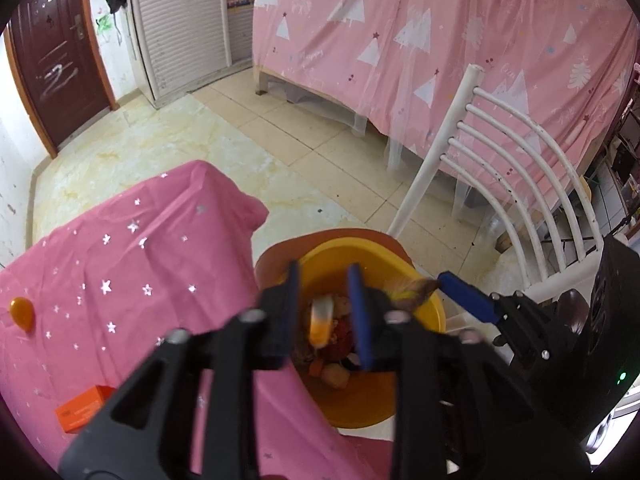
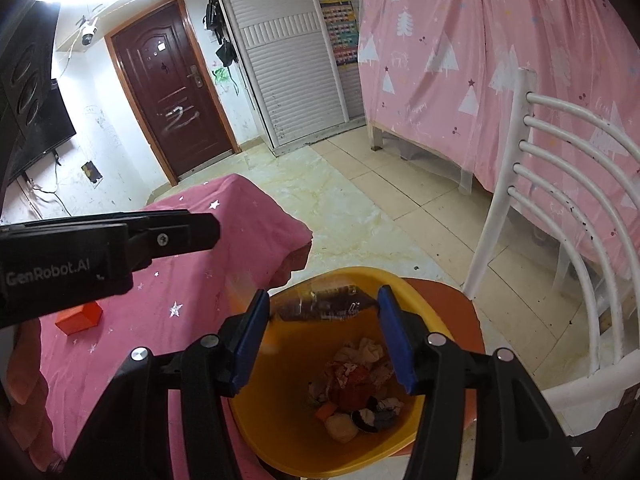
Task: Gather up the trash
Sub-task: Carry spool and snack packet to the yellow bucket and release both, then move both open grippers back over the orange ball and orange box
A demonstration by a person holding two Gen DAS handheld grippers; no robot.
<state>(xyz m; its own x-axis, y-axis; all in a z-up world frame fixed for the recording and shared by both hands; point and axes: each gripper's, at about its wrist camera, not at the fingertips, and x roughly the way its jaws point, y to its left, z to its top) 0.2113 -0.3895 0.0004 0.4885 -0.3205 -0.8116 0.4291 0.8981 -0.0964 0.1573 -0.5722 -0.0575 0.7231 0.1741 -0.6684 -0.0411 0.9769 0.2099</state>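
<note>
A yellow bin (image 1: 360,246) (image 2: 280,420) holding crumpled paper and scraps stands on a chair's orange seat (image 1: 340,234). My left gripper (image 1: 325,268) is open right above it. A blurred white-and-orange piece of trash (image 1: 320,322) sits in the gap between its blue pads, touching neither. My right gripper (image 2: 324,292) hangs over the bin's far rim, shut on a clear plastic wrapper (image 2: 320,304) with dark print stretched between its fingertips. In the left wrist view that wrapper (image 1: 416,290) shows brown and yellow at the right gripper's blue finger (image 1: 464,298).
A table under a pink starred cloth (image 1: 140,280) (image 2: 224,248) lies left of the bin, with an orange box (image 1: 82,410) (image 2: 78,316) and a small orange balloon-like object (image 1: 22,312) on it. The chair's white barred back (image 1: 500,152) (image 2: 560,160) rises on the right. A pink-curtained bed (image 1: 440,40) stands behind.
</note>
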